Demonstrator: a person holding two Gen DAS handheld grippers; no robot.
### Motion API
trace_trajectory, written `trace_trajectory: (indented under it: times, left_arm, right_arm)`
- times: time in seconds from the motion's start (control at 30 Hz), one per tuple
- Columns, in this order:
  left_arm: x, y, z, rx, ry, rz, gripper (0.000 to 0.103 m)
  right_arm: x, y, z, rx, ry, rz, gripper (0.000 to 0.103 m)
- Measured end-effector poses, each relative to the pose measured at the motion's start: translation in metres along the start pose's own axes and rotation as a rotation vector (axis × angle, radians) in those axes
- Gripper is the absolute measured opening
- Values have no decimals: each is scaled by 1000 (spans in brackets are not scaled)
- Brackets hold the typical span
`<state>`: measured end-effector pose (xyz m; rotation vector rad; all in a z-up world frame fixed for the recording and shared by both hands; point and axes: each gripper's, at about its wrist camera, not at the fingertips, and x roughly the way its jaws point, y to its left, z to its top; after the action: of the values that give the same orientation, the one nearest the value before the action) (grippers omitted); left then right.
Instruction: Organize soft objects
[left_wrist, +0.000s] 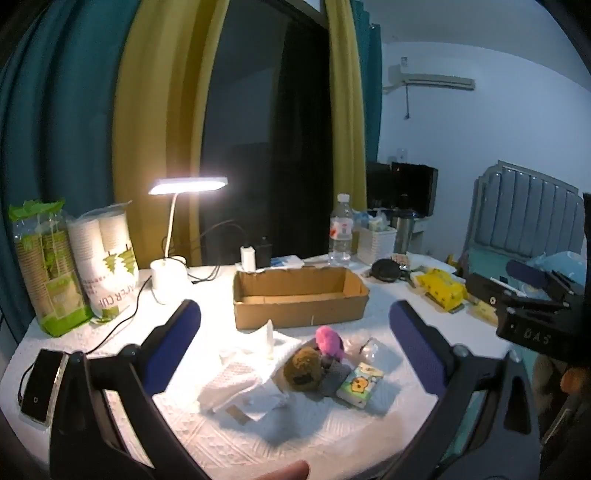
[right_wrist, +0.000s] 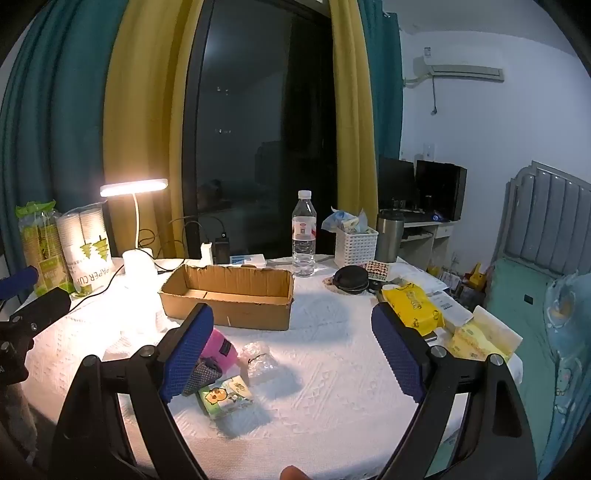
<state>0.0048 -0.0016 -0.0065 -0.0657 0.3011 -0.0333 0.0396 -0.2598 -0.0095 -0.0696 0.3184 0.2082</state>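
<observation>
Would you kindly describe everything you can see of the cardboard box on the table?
The cardboard box is a shallow, open-topped tray of plain brown corrugated card with uneven, torn-looking top edges. It looks empty; only its bare floor and inner walls show. It sits flat and upright on the white textured tablecloth, beyond the small pile of soft things and nearer than the water bottle. Nothing visibly touches it but the cloth, and neither claw is at it.

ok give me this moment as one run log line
left gripper open, empty | right gripper open, empty | cardboard box empty | pink plush, brown plush, tissue pack, white cloths on table, untouched
</observation>
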Motion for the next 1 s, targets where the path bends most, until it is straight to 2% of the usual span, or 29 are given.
trace_trajectory:
  times: [1.0]
  left_arm:
    - [-2, 4, -2, -40, -13, 6, 103]
  right_arm:
    - [0, 1, -2, -8, 5, -1, 90]
